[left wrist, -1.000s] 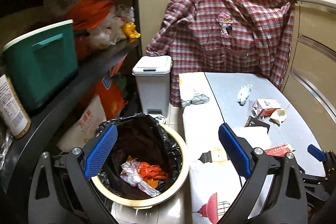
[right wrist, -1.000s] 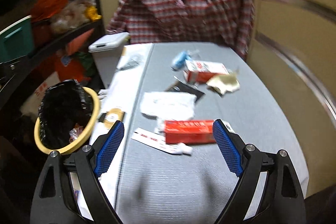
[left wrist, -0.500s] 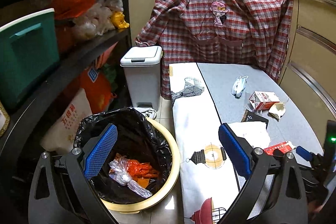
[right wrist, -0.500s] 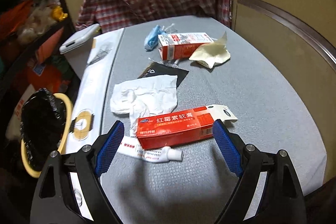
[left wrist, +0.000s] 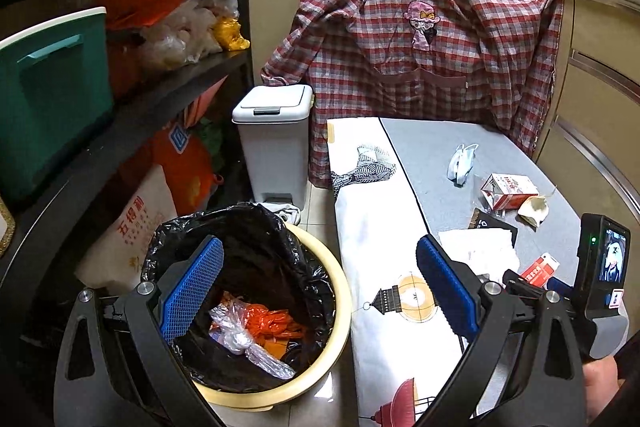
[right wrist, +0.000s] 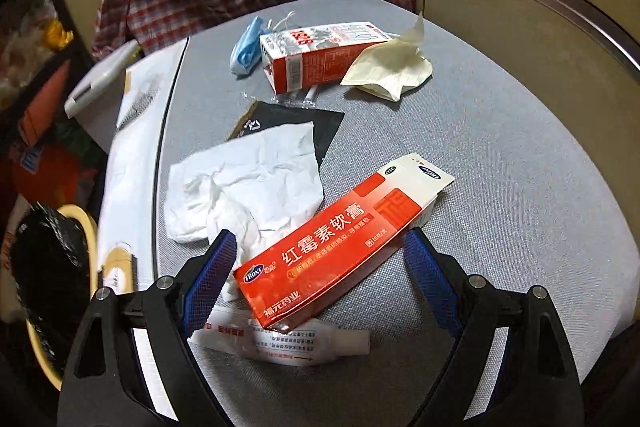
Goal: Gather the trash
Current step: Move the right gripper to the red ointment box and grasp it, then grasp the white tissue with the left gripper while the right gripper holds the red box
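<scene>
A red ointment box [right wrist: 336,247] lies on the grey table [right wrist: 520,187], between the open jaws of my right gripper [right wrist: 320,267]. A white tube [right wrist: 304,343] lies under its near end. A white crumpled tissue [right wrist: 244,183], a black wrapper [right wrist: 296,123], a red-white carton [right wrist: 320,55], a beige crumpled paper [right wrist: 392,71] and a blue mask [right wrist: 246,47] lie farther back. My left gripper [left wrist: 316,287] is open and empty above the yellow bin with a black bag [left wrist: 280,395], which holds orange and clear plastic [left wrist: 256,331].
A white pedal bin [left wrist: 274,143] stands behind the yellow bin. Dark shelves on the left hold a green box [left wrist: 52,95] and bags. A plaid shirt [left wrist: 420,47] hangs behind the table. A white printed cloth [left wrist: 380,267] covers the table's left side.
My right gripper has moved forward and down so that the red box now lies between its jaws. My left gripper has shifted slightly over the bin.
</scene>
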